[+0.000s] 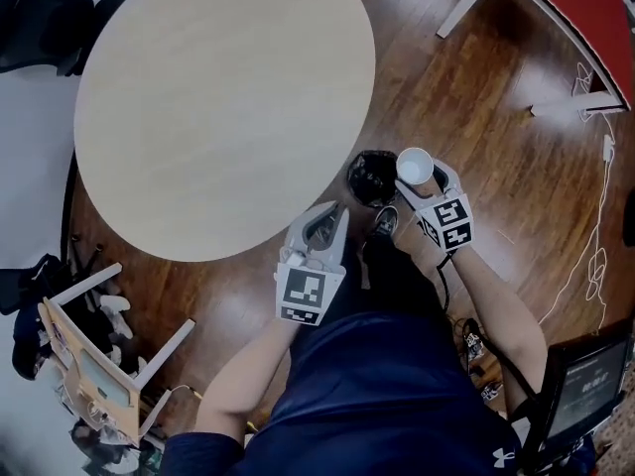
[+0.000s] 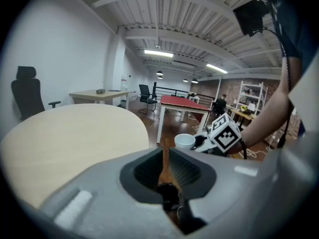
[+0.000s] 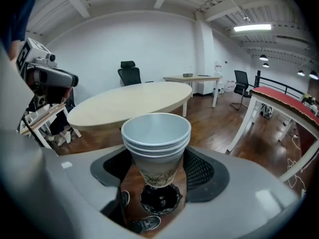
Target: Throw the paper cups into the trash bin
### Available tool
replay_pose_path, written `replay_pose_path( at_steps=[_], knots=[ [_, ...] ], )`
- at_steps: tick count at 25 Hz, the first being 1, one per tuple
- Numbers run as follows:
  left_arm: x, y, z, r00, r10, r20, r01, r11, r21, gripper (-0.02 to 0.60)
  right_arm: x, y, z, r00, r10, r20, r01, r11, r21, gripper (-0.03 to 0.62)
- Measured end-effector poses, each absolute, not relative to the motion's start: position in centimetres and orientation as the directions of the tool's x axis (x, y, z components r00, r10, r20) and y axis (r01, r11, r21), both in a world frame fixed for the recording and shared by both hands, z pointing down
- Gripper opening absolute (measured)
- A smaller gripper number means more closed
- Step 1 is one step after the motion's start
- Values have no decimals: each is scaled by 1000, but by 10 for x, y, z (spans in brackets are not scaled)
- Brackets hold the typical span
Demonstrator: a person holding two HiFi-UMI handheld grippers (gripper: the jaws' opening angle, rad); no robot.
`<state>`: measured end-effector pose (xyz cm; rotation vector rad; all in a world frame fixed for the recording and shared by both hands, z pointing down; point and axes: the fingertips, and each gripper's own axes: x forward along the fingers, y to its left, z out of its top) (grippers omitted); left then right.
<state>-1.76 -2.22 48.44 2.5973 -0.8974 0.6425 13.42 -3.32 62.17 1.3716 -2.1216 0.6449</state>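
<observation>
A stack of nested white paper cups stands upright between the jaws of my right gripper, which is shut on it. The stack also shows in the left gripper view as the cups. Right beneath the cups, a small black-lined trash bin stands on the wooden floor. My left gripper hovers to the left of the bin, its jaws closed to a thin slit with nothing in them. Through that slit the bin shows dark below.
A large round pale table fills the upper left, its edge close to the bin. The person's shoes stand beside the bin. A red-topped table is at the upper right, with cables on the floor.
</observation>
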Motion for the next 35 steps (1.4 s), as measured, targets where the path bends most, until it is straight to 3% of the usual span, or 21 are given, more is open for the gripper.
replay_pose_path(
  at_steps=[10, 16, 24, 35],
  knots=[
    [8, -1, 559, 670, -439, 599, -643, -747, 172, 37, 115, 4, 759, -411, -559, 720, -889, 422, -180, 328],
    [16, 13, 636, 709, -356, 609, -545, -825, 153, 37, 99, 12, 844, -432, -524, 734, -867, 466, -178, 328],
    [5, -4, 709, 715, -340, 611, -553, -809, 197, 32, 92, 4, 953, -453, -483, 750, -842, 508, -182, 328],
    [11, -14, 709, 750, -376, 544, -562, -796, 224, 17, 84, 10, 1002, -398, -417, 817, -817, 566, -109, 336]
  ],
)
